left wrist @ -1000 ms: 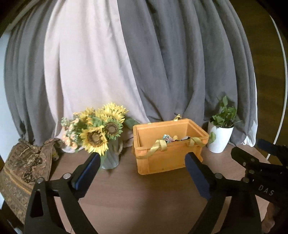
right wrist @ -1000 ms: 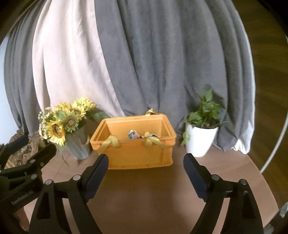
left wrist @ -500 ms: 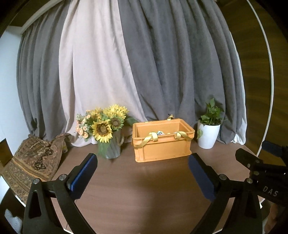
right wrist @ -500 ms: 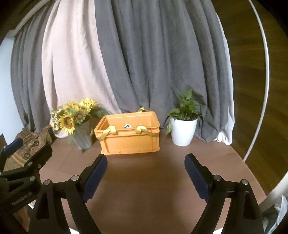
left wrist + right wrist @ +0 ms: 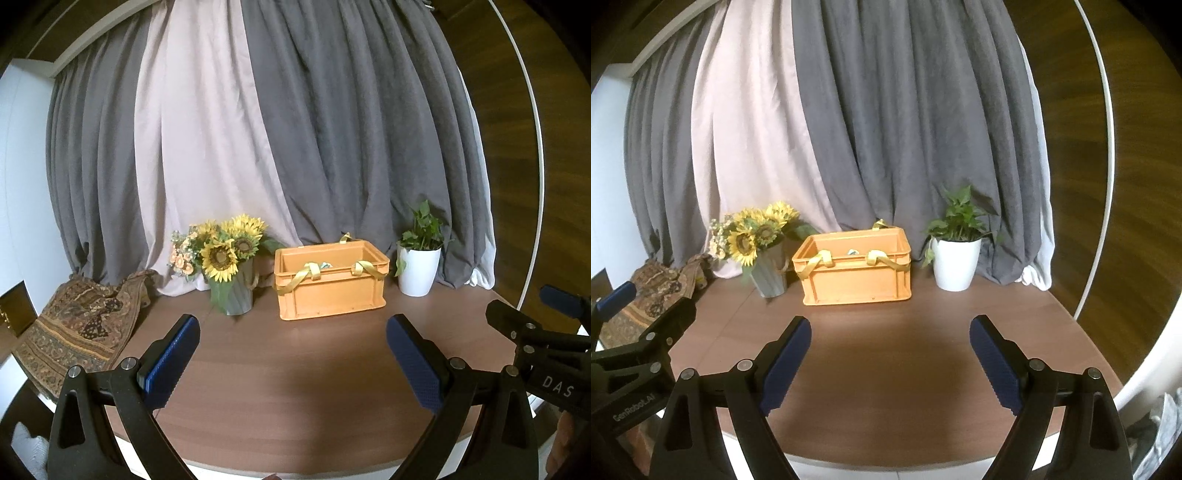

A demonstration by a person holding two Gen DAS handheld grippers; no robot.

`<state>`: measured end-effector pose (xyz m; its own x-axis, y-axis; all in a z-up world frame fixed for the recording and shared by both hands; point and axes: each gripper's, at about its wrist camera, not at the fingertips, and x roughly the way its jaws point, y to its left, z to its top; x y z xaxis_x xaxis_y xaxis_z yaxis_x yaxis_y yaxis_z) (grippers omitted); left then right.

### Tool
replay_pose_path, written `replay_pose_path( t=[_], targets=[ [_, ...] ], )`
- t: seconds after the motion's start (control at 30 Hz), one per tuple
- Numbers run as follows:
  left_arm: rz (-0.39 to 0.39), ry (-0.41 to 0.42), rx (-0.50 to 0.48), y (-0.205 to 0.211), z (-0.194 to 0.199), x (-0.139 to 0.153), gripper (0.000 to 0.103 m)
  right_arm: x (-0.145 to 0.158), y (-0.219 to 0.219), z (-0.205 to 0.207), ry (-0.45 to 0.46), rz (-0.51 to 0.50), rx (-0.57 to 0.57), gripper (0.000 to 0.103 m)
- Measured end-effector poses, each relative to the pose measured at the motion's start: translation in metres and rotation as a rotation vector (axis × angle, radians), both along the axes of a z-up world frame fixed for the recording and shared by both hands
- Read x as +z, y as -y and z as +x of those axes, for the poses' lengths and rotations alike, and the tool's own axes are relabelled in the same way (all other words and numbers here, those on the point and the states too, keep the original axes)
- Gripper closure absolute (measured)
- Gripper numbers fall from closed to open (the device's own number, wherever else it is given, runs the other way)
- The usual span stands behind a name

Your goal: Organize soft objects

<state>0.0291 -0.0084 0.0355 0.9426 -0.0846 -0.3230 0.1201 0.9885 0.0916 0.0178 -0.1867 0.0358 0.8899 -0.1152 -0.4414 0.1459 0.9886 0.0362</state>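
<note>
crate [image 5: 330,282] sits well ahead of you, long side facing, nearer your right gripper [image 5: 890,363]; both left gripper [image 5: 293,363] and right gape empty.

Sunflower bouquet in ribbed grey vase [image 5: 232,291], leafy green plant in white pot [image 5: 419,271], patterned brown cloth [image 5: 79,326] draped at round wooden table's [image 5: 295,365] edge.

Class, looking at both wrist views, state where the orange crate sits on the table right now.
The orange crate stands near the table's far edge before the curtains, between the sunflower vase on its left and the white potted plant on its right.
</note>
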Motion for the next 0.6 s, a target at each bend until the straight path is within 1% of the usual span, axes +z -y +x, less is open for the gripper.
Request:
replay_pose_path(
  t=[0.2,0.6],
  targets=[
    [0.005,0.001,0.000,-0.003,-0.011,-0.002,0.000,-0.001,0.001,-0.011,-0.002,0.011,0.007,0.014],
    [0.003,0.008,0.001,-0.004,-0.017,-0.001,0.000,0.001,-0.001,-0.018,0.013,0.008,0.010,0.014]
  ],
)
